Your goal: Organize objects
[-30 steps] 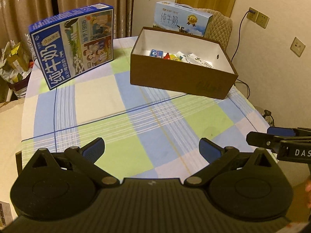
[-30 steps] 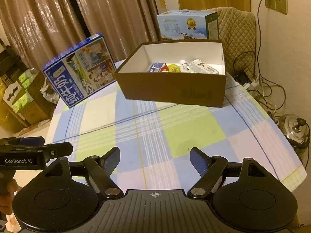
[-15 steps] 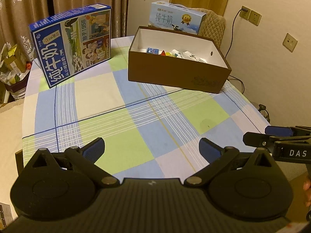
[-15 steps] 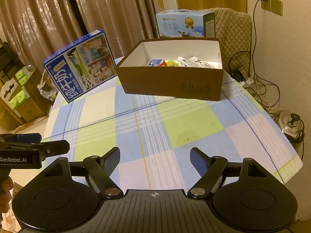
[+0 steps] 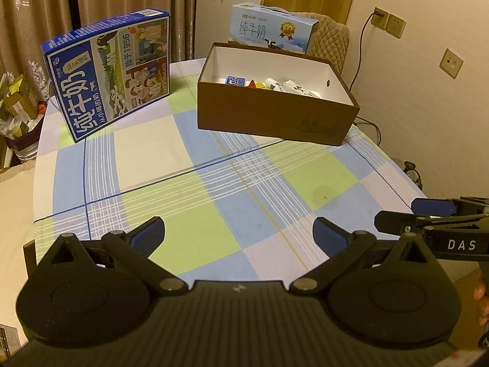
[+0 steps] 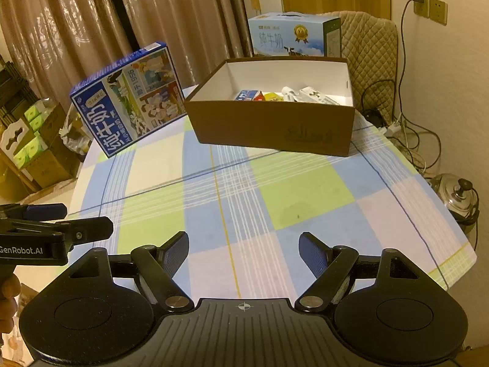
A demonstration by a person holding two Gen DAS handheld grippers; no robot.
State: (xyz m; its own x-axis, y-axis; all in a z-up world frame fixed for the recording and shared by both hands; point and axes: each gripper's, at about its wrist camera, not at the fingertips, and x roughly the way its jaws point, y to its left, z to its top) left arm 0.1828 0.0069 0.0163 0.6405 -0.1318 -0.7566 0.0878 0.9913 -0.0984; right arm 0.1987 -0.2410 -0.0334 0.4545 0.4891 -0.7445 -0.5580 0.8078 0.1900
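Both grippers have drawn back from the brown box (image 5: 275, 113), which sat nearer a second ago. The left gripper (image 5: 238, 235) and right gripper (image 6: 243, 250) hang spread wide and empty over the near edge of the table (image 6: 305, 189). Small packets (image 6: 287, 95) lie inside the box at the far side, the blue milk carton (image 5: 113, 73) beside it. Nothing loose remains; sorting looks finished.

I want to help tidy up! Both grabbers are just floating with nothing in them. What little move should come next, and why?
Probably move the right gripper forward toward the brown box. Both it and the left gripper are open and empty over the checked tablecloth, and the only small items in sight lie inside that box.
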